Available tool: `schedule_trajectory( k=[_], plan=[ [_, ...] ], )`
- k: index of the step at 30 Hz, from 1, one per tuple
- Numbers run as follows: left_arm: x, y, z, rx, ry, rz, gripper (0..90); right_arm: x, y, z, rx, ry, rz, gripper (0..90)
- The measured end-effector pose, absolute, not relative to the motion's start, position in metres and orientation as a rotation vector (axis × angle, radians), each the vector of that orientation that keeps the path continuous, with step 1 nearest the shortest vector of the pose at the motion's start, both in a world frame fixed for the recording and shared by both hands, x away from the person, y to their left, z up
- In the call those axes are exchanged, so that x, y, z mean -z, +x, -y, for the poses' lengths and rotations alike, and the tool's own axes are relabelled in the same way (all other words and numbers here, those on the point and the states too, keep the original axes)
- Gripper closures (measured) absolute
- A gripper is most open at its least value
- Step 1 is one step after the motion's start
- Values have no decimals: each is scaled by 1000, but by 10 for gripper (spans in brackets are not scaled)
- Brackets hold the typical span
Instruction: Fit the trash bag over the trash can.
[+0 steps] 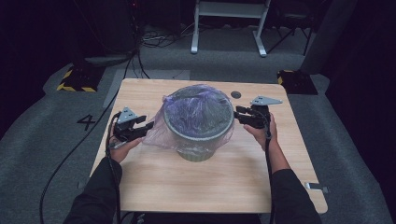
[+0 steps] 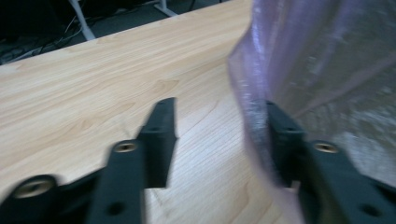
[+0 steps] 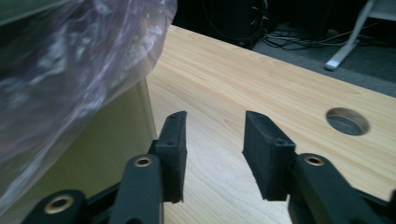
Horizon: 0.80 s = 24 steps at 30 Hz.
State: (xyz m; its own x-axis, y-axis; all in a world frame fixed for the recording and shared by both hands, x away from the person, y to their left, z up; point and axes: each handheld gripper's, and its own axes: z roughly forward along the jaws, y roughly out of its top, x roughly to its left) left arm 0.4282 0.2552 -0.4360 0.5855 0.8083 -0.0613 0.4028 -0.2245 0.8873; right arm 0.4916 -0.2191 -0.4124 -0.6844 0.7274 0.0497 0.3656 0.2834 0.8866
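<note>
A pale green waste bin (image 1: pixel 198 140) stands in the middle of the wooden table (image 1: pixel 210 182). A thin purple-tinted plastic bag (image 1: pixel 161 128) lines it, stretched over the rim and hanging down the left side. My left gripper (image 1: pixel 148 127) is at the bin's left, by the loose bag, and its jaws stand apart. In the left gripper view, the bag film (image 2: pixel 317 60) drapes across the right jaw of the left gripper (image 2: pixel 219 107), and bare table shows in the gap. My right gripper (image 1: pixel 238 114) is at the bin's right rim, open (image 3: pixel 215 116), with nothing between its jaws. The bin wall (image 3: pixel 116 154) and bag (image 3: pixel 70 60) lie just to its left.
A round cable hole (image 1: pixel 236 94) sits in the table behind the right gripper, also visible as a hole (image 3: pixel 348 121) in the right gripper view. Dark stands with yellow-black bases (image 1: pixel 74 79) and a white frame (image 1: pixel 229 23) stand on the grey floor beyond the table.
</note>
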Motion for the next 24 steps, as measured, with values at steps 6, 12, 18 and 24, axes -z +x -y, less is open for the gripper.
schedule_trajectory(
  k=[6, 12, 18, 24],
  plan=[
    [426, 416, -274, -434, 1730, -967, 245, 404, 480, 229, -1356, 946, -2196, 474],
    [423, 406, -280, -482, 1774, -995, 177, 396, 462, 236, -1326, 846, -2216, 350],
    [429, 389, -266, -451, 1864, -885, 160, 398, 430, 226, -1223, 626, -2297, 269],
    [433, 375, -252, -426, 1963, -785, 157, 398, 410, 216, -1244, 518, -2333, 232]
  ],
)
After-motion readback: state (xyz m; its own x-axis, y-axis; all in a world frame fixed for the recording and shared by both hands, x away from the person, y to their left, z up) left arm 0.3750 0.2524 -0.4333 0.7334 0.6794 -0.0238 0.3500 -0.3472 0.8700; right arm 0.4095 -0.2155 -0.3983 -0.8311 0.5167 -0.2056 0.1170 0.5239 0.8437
